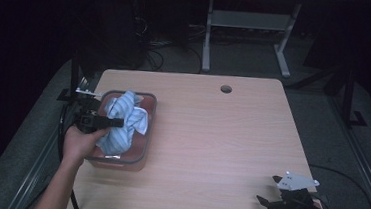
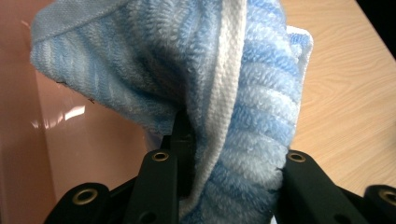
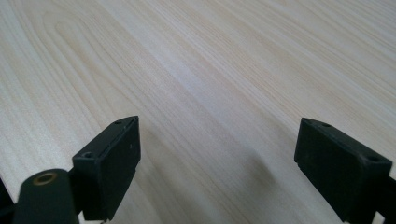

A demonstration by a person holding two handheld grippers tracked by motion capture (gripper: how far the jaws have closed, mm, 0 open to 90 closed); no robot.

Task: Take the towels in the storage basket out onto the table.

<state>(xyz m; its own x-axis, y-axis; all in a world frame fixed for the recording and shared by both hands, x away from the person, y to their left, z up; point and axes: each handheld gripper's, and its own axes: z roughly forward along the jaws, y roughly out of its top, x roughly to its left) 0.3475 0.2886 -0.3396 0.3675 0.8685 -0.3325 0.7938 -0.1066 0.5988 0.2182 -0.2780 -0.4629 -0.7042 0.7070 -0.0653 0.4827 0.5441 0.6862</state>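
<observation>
Two grippers work at the pale wooden desk. The left gripper has its jaws clenched on a blue-and-white striped towel, bunched over a pinkish translucent bin; folds hide the jaw tips. The right gripper, jaws released, sits near the desk's front corner. The dark room swallows the cables and a table frame behind.

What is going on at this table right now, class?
A person works with a claw in each hand. The left claw is shut on a blue striped towel, bunched up over a pink-tinted tub at the left side of the wooden table. The right claw rests open near the table's front right corner, with nothing between its jaws.
</observation>
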